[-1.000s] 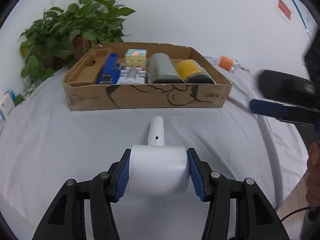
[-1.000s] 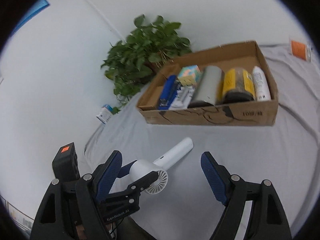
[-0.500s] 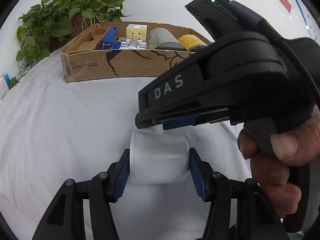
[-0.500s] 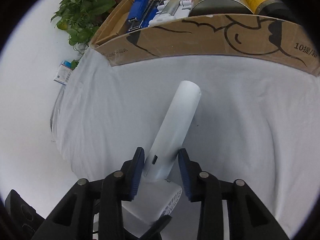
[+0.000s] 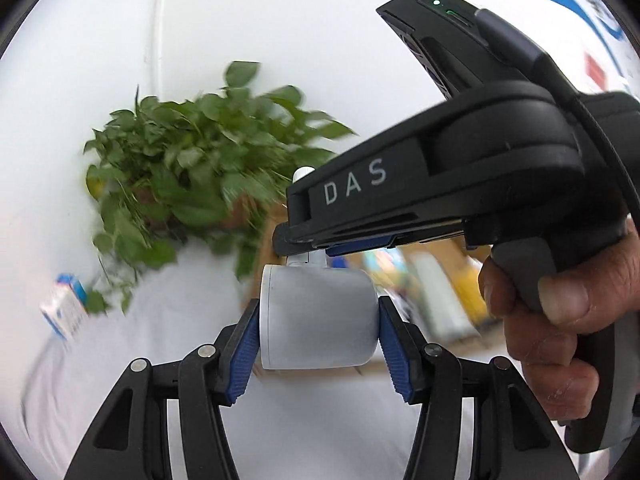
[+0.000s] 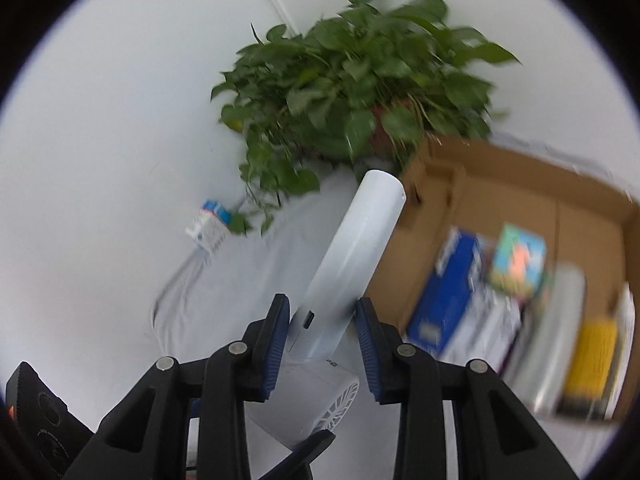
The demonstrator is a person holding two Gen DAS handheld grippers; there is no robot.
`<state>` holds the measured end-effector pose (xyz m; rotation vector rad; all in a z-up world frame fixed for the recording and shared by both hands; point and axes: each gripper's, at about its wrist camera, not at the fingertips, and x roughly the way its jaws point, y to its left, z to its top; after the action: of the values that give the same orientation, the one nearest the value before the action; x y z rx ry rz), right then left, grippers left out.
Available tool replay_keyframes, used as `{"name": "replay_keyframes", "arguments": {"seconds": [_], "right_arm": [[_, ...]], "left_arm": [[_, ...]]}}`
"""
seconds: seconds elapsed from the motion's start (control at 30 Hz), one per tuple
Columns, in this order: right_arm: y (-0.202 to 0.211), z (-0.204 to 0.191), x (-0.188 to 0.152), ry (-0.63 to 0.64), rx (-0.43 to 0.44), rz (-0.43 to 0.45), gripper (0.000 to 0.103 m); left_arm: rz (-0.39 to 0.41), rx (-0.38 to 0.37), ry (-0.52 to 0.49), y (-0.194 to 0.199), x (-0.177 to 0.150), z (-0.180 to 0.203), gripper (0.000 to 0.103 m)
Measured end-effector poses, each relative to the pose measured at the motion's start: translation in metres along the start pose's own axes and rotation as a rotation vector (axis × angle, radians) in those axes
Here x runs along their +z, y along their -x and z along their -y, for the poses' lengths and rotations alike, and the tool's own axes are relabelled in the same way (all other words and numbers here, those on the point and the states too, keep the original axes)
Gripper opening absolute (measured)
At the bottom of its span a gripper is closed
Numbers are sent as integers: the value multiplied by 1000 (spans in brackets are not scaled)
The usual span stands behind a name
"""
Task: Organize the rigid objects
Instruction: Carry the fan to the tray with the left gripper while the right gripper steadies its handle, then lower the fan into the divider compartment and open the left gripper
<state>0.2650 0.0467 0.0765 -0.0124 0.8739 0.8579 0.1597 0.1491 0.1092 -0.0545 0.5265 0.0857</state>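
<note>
Your left gripper (image 5: 318, 336) is pinching the round head of the white handheld fan (image 5: 318, 316), pads flat on both sides of it. Your right gripper (image 6: 322, 340) is clamped on the fan's handle (image 6: 352, 256) just above the head, w/ the handle sticking out fwd and up between the fingers.

What's new: half a sec ago the fan lay on the white cloth (image 6: 248, 264) w/ both claws closing on it; now it's lifted clear, tilted up, and both views are blurred, so you're swinging it. The cardboard box (image 6: 496, 176) has slid to the right side of the right view, and the potted plant (image 6: 352, 92) now sits dead ahead.

Meaning for the task: pick is done, you're in the carry. Box already holds a blue stapler (image 6: 444, 304), a coloured cube (image 6: 518, 260), a grey cylinder and a yellow tin. Free room looks to be at the left end, near the handle tip. Prob best to aim there and keep both grips tight till it's over the wall.
</note>
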Motion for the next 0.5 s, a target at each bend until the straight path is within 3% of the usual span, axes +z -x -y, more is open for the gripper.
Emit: {"name": "replay_keyframes", "arguments": {"seconds": [0.17, 0.2, 0.23, 0.3, 0.43, 0.5], "right_arm": [[-62, 31, 78, -12, 7, -41, 27], [-74, 43, 83, -23, 11, -63, 12], [-88, 56, 90, -37, 16, -86, 5], [-113, 83, 99, -73, 47, -136, 5], [-153, 116, 101, -109, 65, -201, 5], [-159, 122, 99, -112, 80, -191, 5]], "left_arm": [[-132, -29, 36, -91, 50, -26, 53], [-158, -29, 34, -116, 59, -31, 53], [-175, -31, 29, -134, 61, -33, 52], [-229, -65, 41, -177, 62, -38, 52], [-240, -64, 14, -205, 61, -31, 52], [-240, -54, 13, -209, 55, -30, 52]]}}
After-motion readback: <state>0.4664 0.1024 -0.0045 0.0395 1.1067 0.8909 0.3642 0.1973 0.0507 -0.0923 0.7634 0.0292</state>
